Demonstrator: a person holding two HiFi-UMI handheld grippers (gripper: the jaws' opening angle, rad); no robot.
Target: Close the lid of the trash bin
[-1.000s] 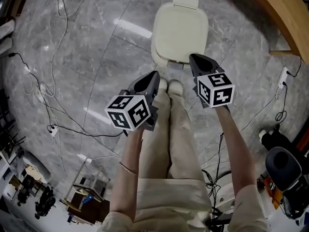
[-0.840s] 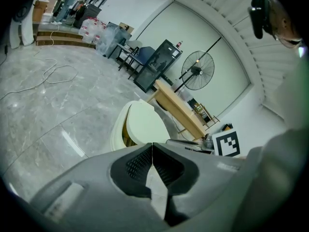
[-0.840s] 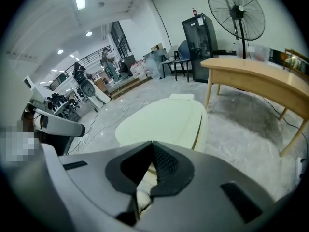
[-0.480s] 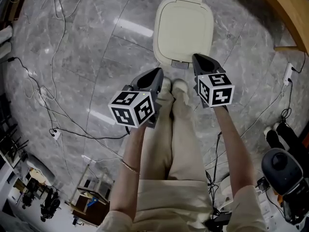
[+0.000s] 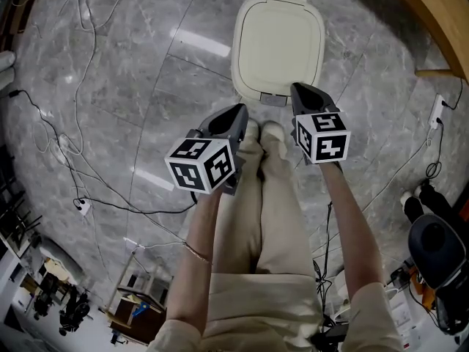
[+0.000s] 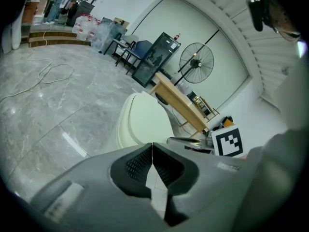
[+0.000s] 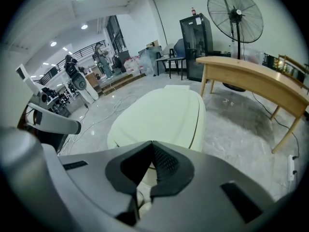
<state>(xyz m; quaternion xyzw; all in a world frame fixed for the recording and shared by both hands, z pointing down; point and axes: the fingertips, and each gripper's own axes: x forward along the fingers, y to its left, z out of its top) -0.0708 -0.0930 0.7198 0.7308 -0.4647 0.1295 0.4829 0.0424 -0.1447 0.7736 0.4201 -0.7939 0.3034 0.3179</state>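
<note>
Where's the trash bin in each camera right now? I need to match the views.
Head view: the trash bin sits top centre, on the grey floor.
Left gripper view: trash bin just left of centre, mid-height.
Right gripper view: trash bin dead centre, large.
Shared landmark: the wooden table, right of the bin in all three.

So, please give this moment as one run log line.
trash bin lid: down | left gripper: shut, empty | right gripper: shut, empty
</note>
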